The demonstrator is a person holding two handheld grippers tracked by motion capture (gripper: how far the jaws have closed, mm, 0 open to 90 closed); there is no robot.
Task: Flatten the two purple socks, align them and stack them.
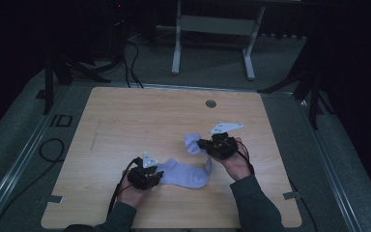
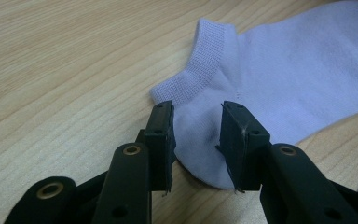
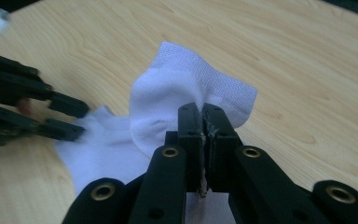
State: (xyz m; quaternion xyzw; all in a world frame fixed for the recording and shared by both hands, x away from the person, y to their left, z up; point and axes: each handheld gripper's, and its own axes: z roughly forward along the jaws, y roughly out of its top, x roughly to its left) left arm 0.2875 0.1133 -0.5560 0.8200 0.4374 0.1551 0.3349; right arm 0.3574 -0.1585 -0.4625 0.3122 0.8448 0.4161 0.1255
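Note:
A pale lavender-white ankle sock (image 1: 186,175) lies on the wooden table (image 1: 125,116). My right gripper (image 1: 201,144) is shut on its toe end, which is lifted off the table and folded over toward the rest of the sock. In the right gripper view the jaws (image 3: 201,109) meet on the mesh fabric of the sock (image 3: 177,88). My left gripper (image 1: 160,175) stands open at the cuff end. In the left gripper view its jaws (image 2: 196,112) straddle the heel of the sock (image 2: 284,79), which lies flat between them, not pinched. The left gripper (image 3: 80,122) is also at the left of the right gripper view.
A round grommet hole (image 1: 210,103) sits near the table's far edge. A white desk frame (image 1: 176,48) stands on the floor behind the table. Cables (image 1: 50,150) lie on the floor at the left. Small tape marks (image 1: 54,198) flag the front corners.

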